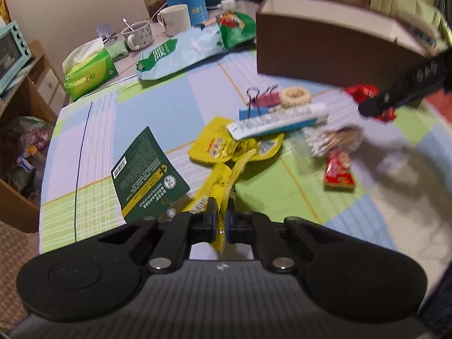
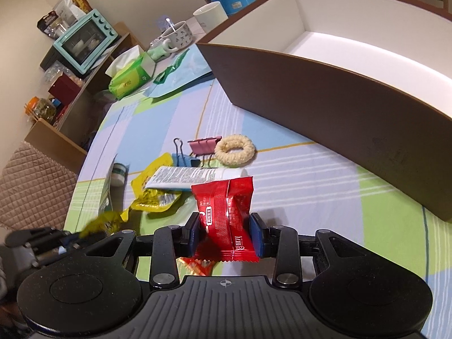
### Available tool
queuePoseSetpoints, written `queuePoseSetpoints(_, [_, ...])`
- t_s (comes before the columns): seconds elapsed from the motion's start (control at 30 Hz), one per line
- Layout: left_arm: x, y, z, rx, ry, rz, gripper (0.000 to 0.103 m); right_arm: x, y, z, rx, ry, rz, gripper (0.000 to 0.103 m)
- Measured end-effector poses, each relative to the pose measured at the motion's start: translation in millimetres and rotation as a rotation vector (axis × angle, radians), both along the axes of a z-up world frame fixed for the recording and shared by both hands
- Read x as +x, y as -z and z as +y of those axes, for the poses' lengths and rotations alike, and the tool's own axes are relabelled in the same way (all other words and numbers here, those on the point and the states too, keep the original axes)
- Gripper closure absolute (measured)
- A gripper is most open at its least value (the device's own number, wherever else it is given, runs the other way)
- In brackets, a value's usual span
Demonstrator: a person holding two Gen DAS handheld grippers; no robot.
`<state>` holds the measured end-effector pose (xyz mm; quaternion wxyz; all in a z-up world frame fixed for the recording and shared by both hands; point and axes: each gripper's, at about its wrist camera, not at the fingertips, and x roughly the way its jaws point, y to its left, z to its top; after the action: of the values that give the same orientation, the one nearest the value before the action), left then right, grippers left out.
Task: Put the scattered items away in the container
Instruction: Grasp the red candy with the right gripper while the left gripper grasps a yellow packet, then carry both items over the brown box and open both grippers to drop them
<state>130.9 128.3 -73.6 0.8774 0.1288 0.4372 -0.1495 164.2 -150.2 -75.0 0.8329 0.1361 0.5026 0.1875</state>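
Left gripper (image 1: pixel 221 226): pinching a yellow packet (image 1: pixel 226 189) by a thin edge.
Right gripper (image 2: pixel 227 236): clamping a red packet (image 2: pixel 226 220) short of the brown box (image 2: pixel 325 107), which is lying ahead and to its right.
Risk: the yellow film could be slipping free; the red packet may be catching the box wall.
Count ahead of the left gripper: two binder clips (image 1: pixel 260 100), one tube (image 1: pixel 278 121), one ring (image 1: pixel 295 97).

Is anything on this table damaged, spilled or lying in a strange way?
Nothing looks spilled or broken. The only oddity is the clutter: a white tube lies across crumpled yellow packets, beside two binder clips and a woven ring. The brown box looks empty.
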Motion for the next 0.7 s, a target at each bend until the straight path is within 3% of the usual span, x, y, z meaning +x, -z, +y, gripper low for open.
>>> queuePoseSetpoints(0.4, [-4,-59,23,-0.209,0.034,0.009,0.103,-35,-25,-16,-0.010,-0.047,-0.002,0.067])
queuePoseSetpoints(0.5, [-2,-83,16,-0.252,0.059,-0.024,0.103,-35,-47,-30,0.008,-0.095,-0.037,0.067])
queuePoseSetpoints(0.7, [29,-136,-18,-0.255,0.170,-0.122,0.103,-8,-108,-78,-0.014,-0.169,-0.144,0.067])
